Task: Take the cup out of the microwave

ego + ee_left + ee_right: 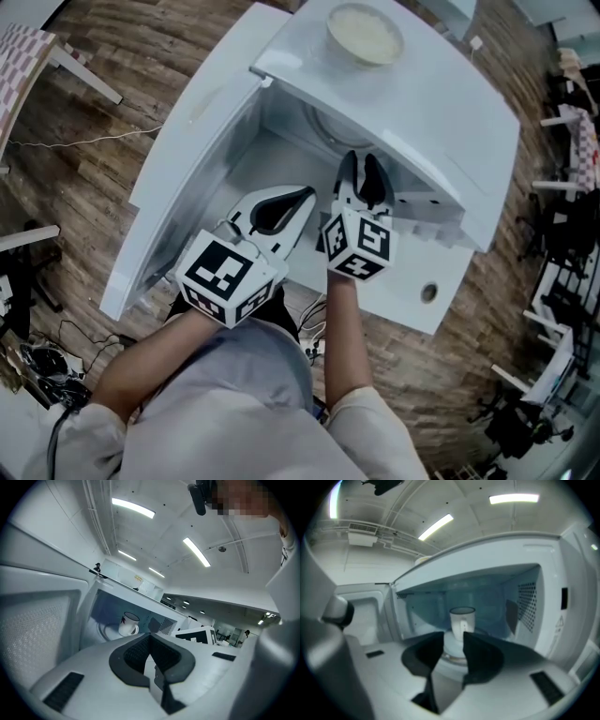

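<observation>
Overhead, bowl (364, 35) sits on microwave (450, 103); door (187, 159) open; cup (462, 619) inside; right gripper (453, 641) jaws parted, left gripper (150, 639) clenched

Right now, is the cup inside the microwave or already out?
Inside. The cup stands upright in the open microwave, untouched, beyond the open jaws of the right gripper.

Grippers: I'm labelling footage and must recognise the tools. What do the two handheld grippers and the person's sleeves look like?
The left gripper and right gripper are white moulded shells tapering to two jaws lined with black pads. Each carries a cube of black-and-white square markers at its rear. The person wears a pale short-sleeved shirt.
</observation>
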{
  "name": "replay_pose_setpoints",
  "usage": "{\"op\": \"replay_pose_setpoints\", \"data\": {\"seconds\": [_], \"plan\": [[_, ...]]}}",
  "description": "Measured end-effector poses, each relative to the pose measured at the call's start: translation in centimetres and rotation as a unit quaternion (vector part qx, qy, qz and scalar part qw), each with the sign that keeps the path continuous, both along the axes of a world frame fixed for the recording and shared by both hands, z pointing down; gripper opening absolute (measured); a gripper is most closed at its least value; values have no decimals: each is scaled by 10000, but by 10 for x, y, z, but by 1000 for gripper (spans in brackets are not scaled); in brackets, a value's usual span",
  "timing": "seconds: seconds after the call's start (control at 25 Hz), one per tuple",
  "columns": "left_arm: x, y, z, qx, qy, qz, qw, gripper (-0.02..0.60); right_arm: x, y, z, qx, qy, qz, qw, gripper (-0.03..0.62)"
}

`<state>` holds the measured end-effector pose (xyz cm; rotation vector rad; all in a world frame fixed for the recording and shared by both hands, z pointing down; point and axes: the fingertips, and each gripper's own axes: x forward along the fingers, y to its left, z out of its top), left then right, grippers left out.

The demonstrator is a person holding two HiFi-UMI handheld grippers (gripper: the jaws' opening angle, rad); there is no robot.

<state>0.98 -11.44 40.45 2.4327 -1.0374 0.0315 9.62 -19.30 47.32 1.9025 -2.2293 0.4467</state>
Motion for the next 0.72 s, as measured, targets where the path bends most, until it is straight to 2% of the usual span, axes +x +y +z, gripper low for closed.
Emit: {"op": "replay_pose_setpoints", "data": {"seconds": [0.72], "plan": [[-14, -12, 10, -220, -19, -76, 9997, 9, 13, -40, 35, -363, -117, 163, 9991, 163]]}}
